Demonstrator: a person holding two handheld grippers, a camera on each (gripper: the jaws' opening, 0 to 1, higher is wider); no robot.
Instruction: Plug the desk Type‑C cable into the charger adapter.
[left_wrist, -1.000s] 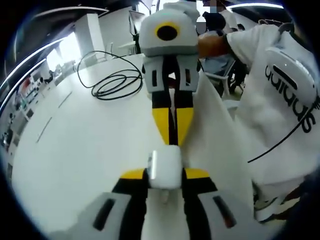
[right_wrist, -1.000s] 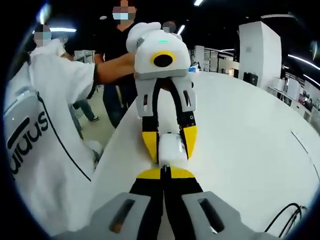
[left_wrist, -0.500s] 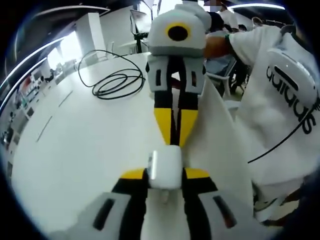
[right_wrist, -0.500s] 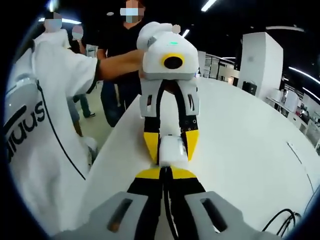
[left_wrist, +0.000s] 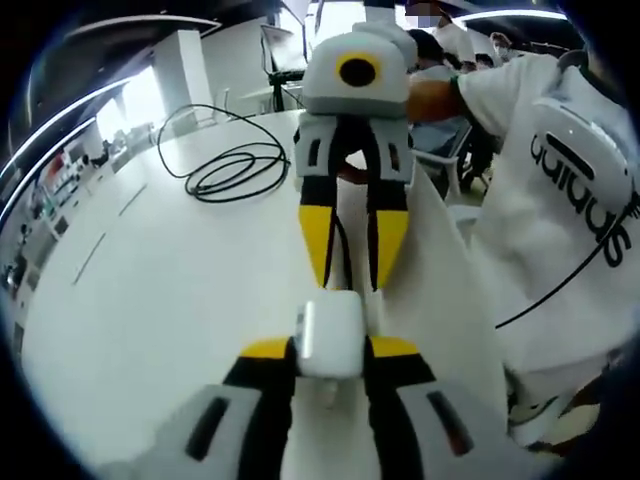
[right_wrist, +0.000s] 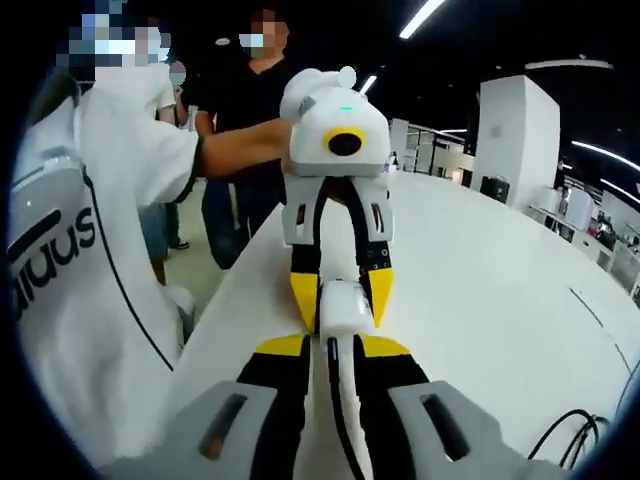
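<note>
Left claw grips adapter; cable plug hidden; right claw apart.

A broad white table spreads beneath and beyond the fingers. Bright windows glow far left of them in the left gripper view. In the right gripper view, a white pillar stands off right, ceiling strip lights above against dark.

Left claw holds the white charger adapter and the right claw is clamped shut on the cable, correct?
Not quite. The left claw does hold the white charger adapter, but the right claw is open; the cable runs loose between its jaws, as the right gripper view shows.
</note>
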